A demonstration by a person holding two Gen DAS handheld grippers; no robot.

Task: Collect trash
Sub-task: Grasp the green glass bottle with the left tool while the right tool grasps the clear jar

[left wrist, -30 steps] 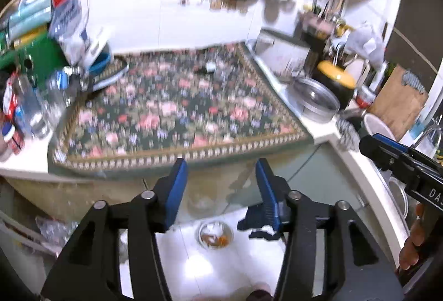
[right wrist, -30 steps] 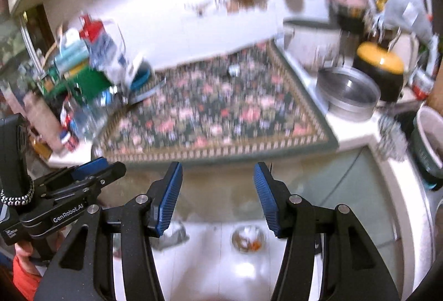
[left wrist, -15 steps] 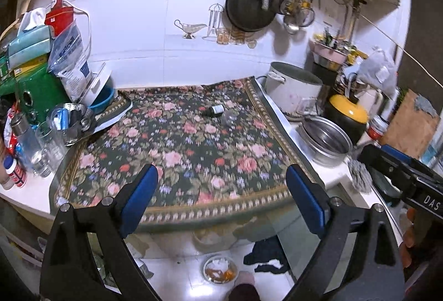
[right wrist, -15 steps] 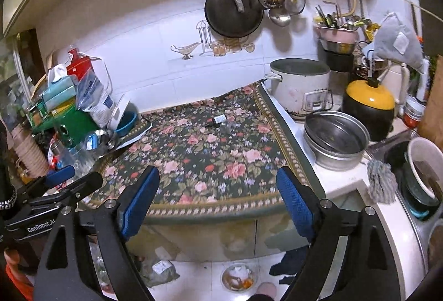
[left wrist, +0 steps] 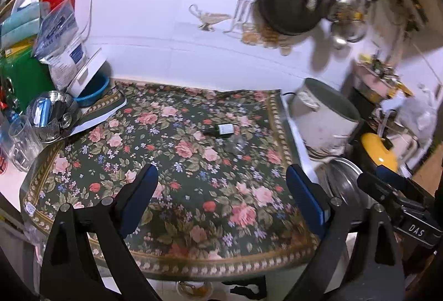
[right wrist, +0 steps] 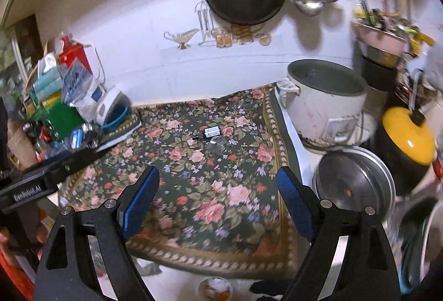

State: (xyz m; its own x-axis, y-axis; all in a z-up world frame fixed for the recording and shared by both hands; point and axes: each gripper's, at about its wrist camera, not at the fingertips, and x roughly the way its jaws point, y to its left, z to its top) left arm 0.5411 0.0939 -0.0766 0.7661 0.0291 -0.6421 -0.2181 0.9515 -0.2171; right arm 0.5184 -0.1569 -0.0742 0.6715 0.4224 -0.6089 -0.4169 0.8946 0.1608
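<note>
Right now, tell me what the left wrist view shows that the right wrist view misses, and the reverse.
Only the left wrist view shows the clear drinking glass at the counter's left edge. Only the right wrist view shows the ladles hanging beside the pan, plainly. Both show the small dark bottle lying on the floral cloth, the clear piece beside it, the white cooker pot, and the open left gripper and right gripper.

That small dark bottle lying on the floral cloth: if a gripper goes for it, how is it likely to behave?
The small dark bottle lies on its side, so a nudge across its length would probably roll it. It looks small and likely light, though whether it's glass or full can't be told. The floral cloth under it may damp rolling somewhat. Both grippers are open and apart from it.
</note>
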